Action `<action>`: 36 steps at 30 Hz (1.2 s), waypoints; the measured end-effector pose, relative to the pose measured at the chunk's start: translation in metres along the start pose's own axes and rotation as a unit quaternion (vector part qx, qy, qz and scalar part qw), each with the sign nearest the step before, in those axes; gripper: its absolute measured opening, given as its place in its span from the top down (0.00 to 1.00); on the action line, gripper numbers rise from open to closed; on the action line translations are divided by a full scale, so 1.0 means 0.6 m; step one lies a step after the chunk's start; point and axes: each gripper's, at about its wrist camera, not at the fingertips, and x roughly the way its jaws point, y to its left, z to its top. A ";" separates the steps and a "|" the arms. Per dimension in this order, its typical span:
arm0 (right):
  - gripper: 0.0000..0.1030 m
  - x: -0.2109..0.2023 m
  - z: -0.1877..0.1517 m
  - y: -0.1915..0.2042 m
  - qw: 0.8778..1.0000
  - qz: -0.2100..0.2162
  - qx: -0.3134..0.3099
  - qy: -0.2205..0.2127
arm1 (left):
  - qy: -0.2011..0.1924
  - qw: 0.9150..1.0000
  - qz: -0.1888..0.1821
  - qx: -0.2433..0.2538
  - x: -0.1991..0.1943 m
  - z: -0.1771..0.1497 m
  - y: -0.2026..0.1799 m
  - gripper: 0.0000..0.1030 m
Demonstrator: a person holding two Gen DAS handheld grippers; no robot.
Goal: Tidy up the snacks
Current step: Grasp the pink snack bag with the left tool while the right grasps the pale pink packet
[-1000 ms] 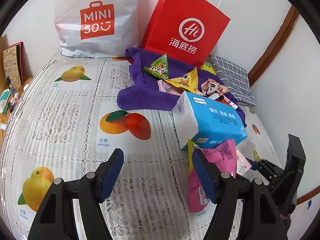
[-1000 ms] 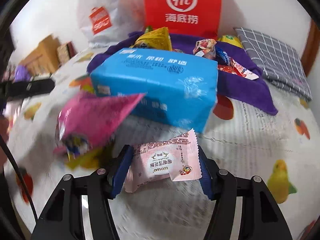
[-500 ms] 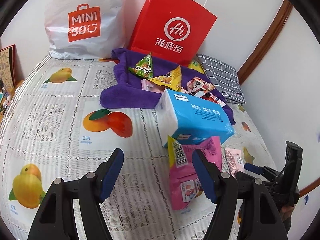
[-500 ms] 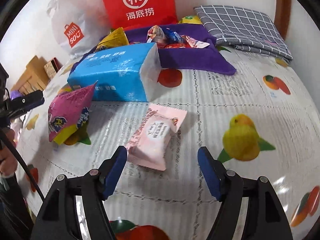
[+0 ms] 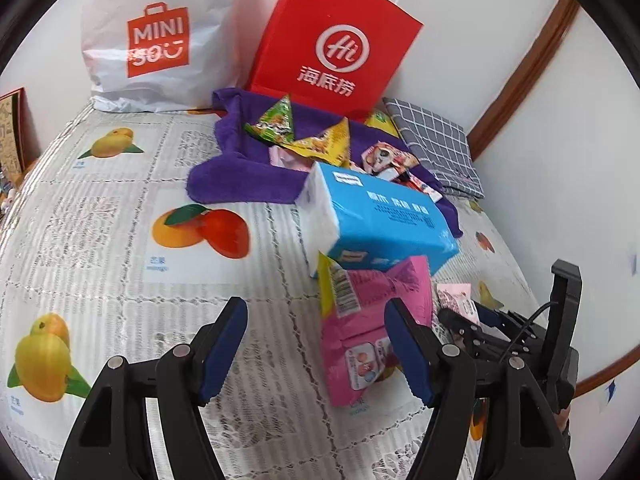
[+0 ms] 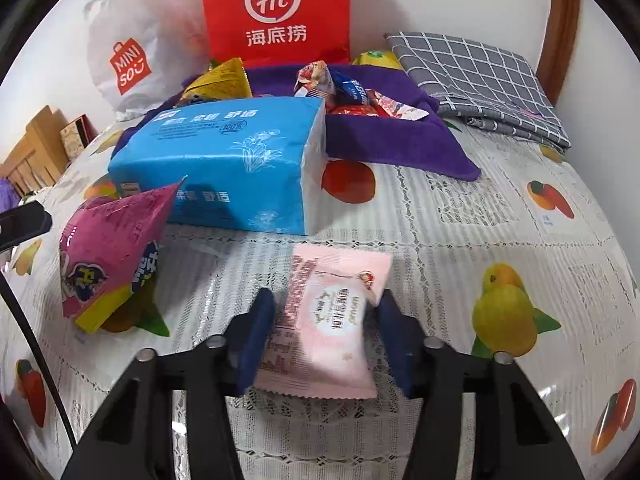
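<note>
A pale pink snack packet (image 6: 328, 316) lies lengthwise on the fruit-print tablecloth (image 6: 460, 240). My right gripper (image 6: 326, 320) has its jaws closing on it, and the blue pads (image 6: 256, 332) meet its two long edges. My left gripper (image 5: 316, 312) hovers open over the cloth with nothing between its fingers. A magenta snack bag (image 5: 372, 320) sits just inside its right finger and leans on a blue tissue pack (image 5: 384, 220). Several more snacks (image 5: 320, 140) lie on a purple towel (image 5: 240, 184) behind.
A red paper bag (image 5: 332, 44) and a white Miniso bag (image 5: 160, 36) stand against the back wall. A folded grey checked cloth (image 6: 480, 76) lies at the back right. My right gripper (image 5: 472, 320) shows low on the right in the left wrist view.
The right gripper let the pink packet down, stood wide over it, then came forward and narrowed around it lengthwise. The left gripper stayed open and barely shifted.
</note>
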 end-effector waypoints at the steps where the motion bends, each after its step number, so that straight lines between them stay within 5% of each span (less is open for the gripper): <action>1: 0.57 -0.001 0.000 -0.005 1.000 0.005 -0.001 -0.001 | 0.001 1.000 -0.003 0.002 0.002 -0.001 -0.004 0.33; 10: 0.61 0.001 -0.001 -0.054 1.000 -0.002 0.008 -0.005 | 0.013 0.998 -0.053 0.017 0.024 0.000 -0.045 0.31; 15: 0.61 0.000 0.000 -0.071 1.000 0.010 0.025 -0.007 | 0.023 0.999 -0.010 0.033 0.056 0.000 -0.058 0.29; 23: 0.58 0.002 -0.001 -0.064 1.000 0.006 0.016 -0.005 | 0.045 0.998 -0.025 0.037 0.100 -0.008 -0.060 0.19; 28: 0.56 0.004 -0.001 -0.058 1.000 0.000 0.005 -0.004 | 0.030 0.997 0.022 0.074 0.113 -0.016 -0.082 0.22; 32: 0.52 0.004 -0.002 -0.056 1.000 0.006 -0.001 -0.003 | 0.015 0.997 0.019 0.068 0.110 -0.022 -0.078 0.35; 36: 0.52 0.004 -0.002 -0.056 1.000 0.005 -0.005 -0.003 | 0.011 0.999 0.005 0.049 0.107 -0.021 -0.067 0.36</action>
